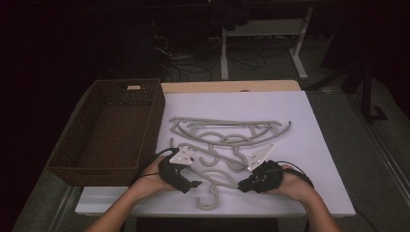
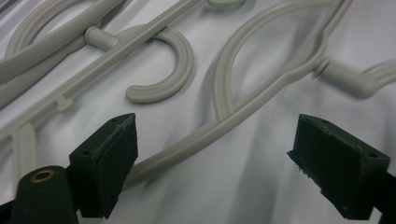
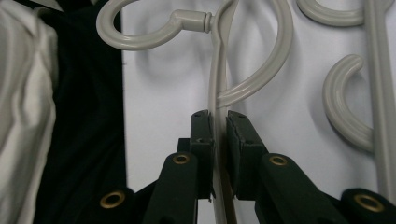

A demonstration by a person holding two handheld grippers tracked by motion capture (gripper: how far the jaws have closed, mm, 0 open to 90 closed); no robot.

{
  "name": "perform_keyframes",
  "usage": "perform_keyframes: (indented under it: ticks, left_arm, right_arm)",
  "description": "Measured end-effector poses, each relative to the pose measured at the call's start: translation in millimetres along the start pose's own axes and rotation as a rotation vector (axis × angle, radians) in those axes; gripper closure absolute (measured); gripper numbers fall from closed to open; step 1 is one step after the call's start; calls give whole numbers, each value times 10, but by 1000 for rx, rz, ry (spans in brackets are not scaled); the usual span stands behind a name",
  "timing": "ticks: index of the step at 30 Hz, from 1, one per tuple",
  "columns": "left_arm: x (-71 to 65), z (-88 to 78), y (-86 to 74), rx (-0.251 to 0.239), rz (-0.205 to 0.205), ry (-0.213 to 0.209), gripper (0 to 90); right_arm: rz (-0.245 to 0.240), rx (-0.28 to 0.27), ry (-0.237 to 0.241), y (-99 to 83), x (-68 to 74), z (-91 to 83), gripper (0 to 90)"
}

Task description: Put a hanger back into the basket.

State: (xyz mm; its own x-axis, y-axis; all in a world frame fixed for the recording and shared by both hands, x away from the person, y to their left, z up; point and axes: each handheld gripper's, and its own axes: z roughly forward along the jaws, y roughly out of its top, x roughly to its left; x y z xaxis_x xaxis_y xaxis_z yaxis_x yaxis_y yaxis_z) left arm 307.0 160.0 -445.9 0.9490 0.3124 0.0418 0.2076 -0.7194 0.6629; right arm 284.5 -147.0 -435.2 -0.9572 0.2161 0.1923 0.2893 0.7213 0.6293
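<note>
Several grey plastic hangers (image 1: pixel 227 128) lie on a white cloth. The nearest hanger (image 1: pixel 212 176) has its hook (image 1: pixel 208 200) turned toward the front edge. My right gripper (image 1: pixel 240 186) is shut on this hanger's right arm; in the right gripper view its pads (image 3: pixel 203 135) pinch the thin arm (image 3: pixel 217 70) below the hook (image 3: pixel 140 39). My left gripper (image 1: pixel 196 183) sits at the hanger's left end with its jaws wide apart. In the left gripper view the hanger arm (image 2: pixel 243 112) runs between them, close by the left pad (image 2: pixel 112 158), and is not pinched.
A brown wicker basket (image 1: pixel 159 108) stands at the left of the white cloth (image 1: pixel 314 159), with nothing inside. Another hanger's hook (image 2: pixel 163 81) lies just beyond the left jaws. The table's front edge is close under both hands. Dark floor and table legs lie beyond the far edge.
</note>
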Motion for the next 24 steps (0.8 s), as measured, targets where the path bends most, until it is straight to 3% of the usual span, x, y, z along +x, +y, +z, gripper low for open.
perform_keyframes:
  ticks: [2, 3, 10, 15, 16, 17, 24]
  left_arm:
    - [-21, 22, 12, 16, 31, 4, 155]
    - [-45, 35, 23, 23, 76, 11, 203]
    - [-43, 37, 60, 18, 153, 86, 470]
    - [-90, 23, 83, 17, 223, 107, 541]
    - [-119, 22, 97, 24, 265, 124, 574]
    - [-128, 22, 104, 27, 279, 130, 586]
    - [-169, -1, 134, 9, 326, 133, 662]
  right_arm:
    - [0, -7, 10, -4, 2, -22, 807]
    - [3, -23, 19, -11, -4, -64, 806]
    - [12, -69, 54, -19, -16, -149, 806]
    - [18, -79, 55, -24, -32, -177, 805]
    - [18, -80, 50, -23, -36, -187, 803]
    - [17, -81, 42, -22, -37, -192, 800]
    - [23, -113, -20, -8, -59, -272, 760]
